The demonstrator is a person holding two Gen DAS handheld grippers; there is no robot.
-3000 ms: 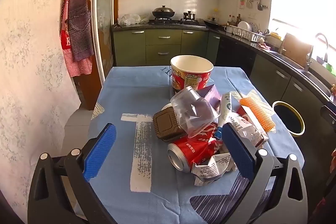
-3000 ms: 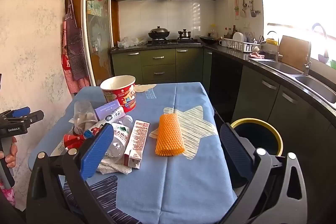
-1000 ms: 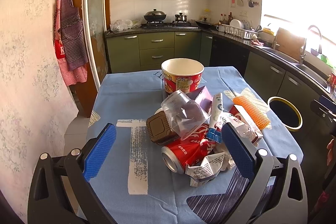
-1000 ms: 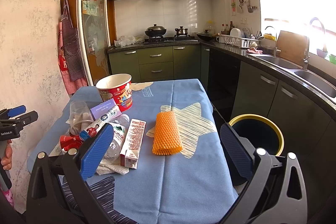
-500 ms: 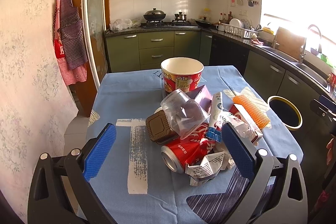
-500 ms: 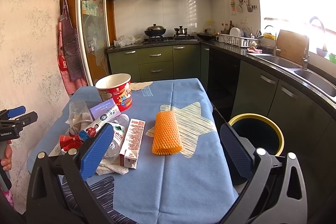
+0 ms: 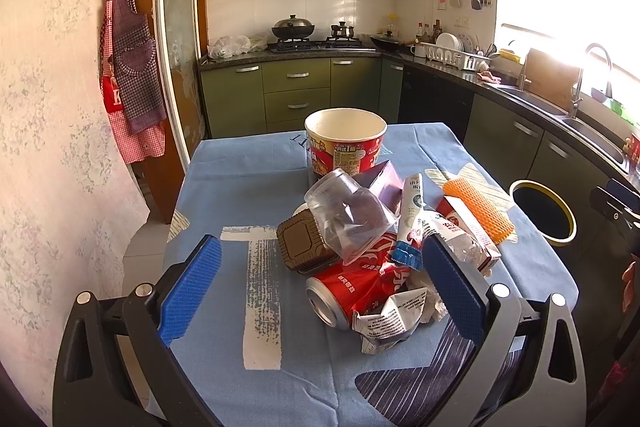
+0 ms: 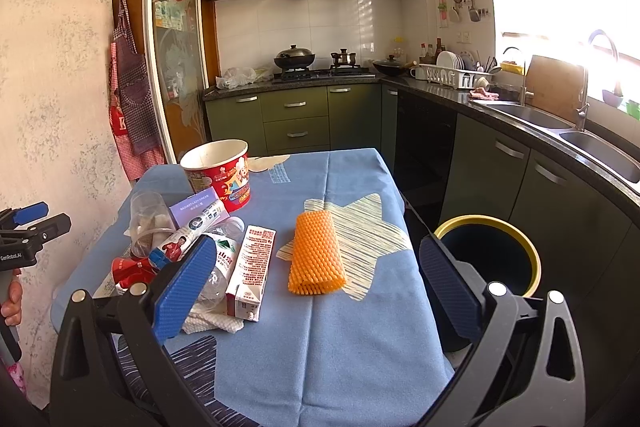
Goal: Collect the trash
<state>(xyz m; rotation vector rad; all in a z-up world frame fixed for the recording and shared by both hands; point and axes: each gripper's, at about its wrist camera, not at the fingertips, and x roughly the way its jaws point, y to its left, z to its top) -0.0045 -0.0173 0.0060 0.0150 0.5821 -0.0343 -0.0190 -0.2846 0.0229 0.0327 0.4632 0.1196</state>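
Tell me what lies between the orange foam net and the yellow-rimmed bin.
Only bare blue tablecloth up to the table edge; nothing sits between the orange foam net and the yellow-rimmed bin beside the table. The right wrist view shows it clearly.

Matt blue cloth [image 8: 352,339] covers the surface. The red can [image 7: 352,291] is glossy dented metal; the cup [image 7: 344,219] is clear, crumpled plastic. The orange sleeve [image 8: 316,255] is knobbly foam mesh — the carton [image 8: 252,267] smooth printed paper. The pads [image 7: 188,291] look ribbed, matt blue.
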